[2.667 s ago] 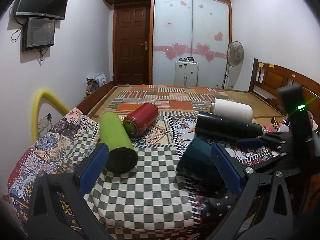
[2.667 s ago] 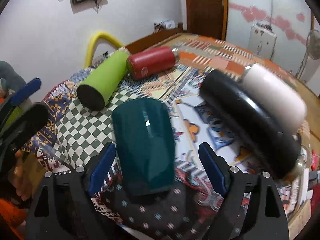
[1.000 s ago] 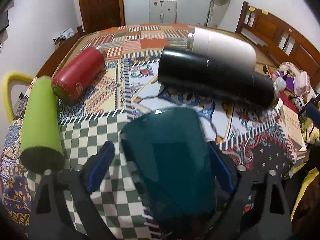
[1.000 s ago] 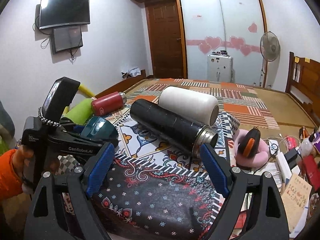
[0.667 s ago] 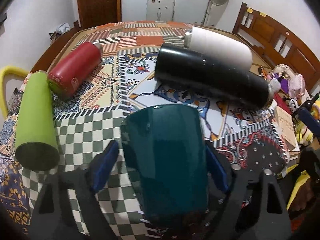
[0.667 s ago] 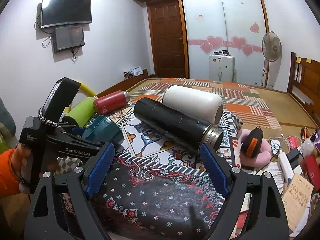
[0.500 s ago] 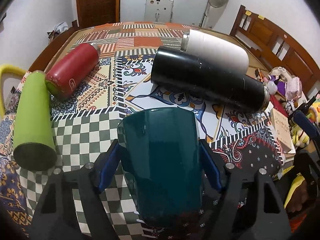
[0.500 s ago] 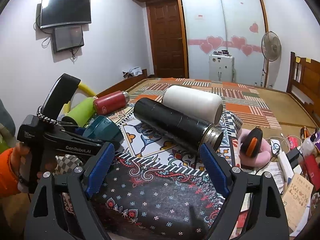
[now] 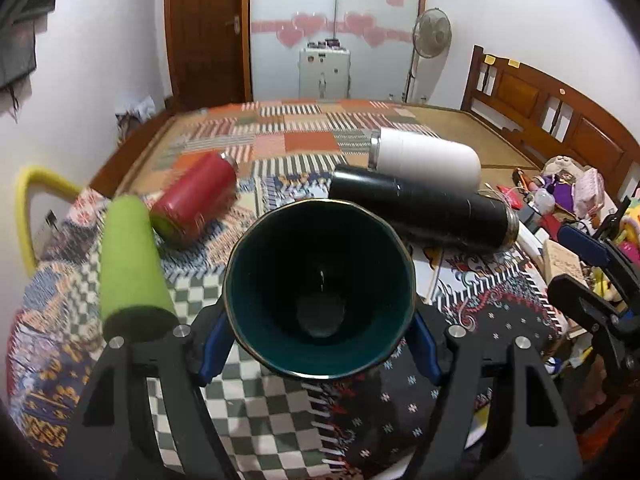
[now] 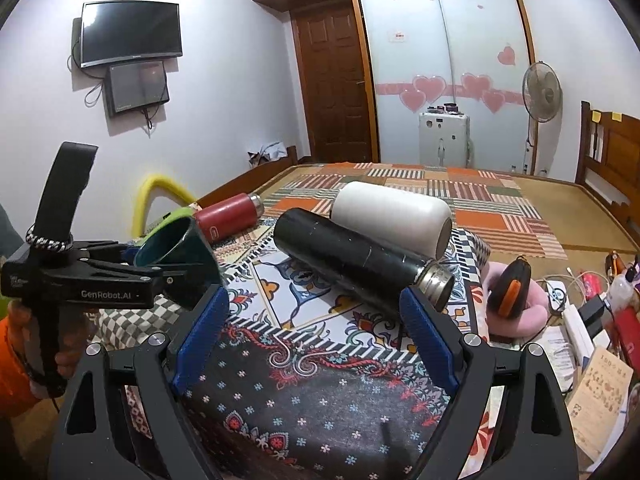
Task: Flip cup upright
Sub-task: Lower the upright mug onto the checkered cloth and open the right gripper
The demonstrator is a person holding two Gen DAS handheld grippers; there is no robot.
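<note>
left tool [image 9: 320, 344] clamped on cup [image 9: 319, 294] low on its sides, mouth tipped toward camera, off the bed | right tool [image 10: 314, 334] wide, holding nothing | looks glazed, rigid, slick, breakable; grip below rim, pads at 3 and 9 o'clock | black flask [image 9: 420, 211] at 1 o'clock, green bottle [image 9: 130, 266] at 9 o'clock

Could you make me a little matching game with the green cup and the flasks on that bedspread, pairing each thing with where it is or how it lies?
Things:
1. teal cup
2. black flask
3. white flask
4. red flask

States:
A. lies against the far side of the black flask
B. held in the left gripper, mouth tipped up toward its camera
C. lies on its side beside the lime-green bottle
D. lies with its steel neck pointing toward the right gripper, which is open and empty

Pairs: 1-B, 2-D, 3-A, 4-C
</note>
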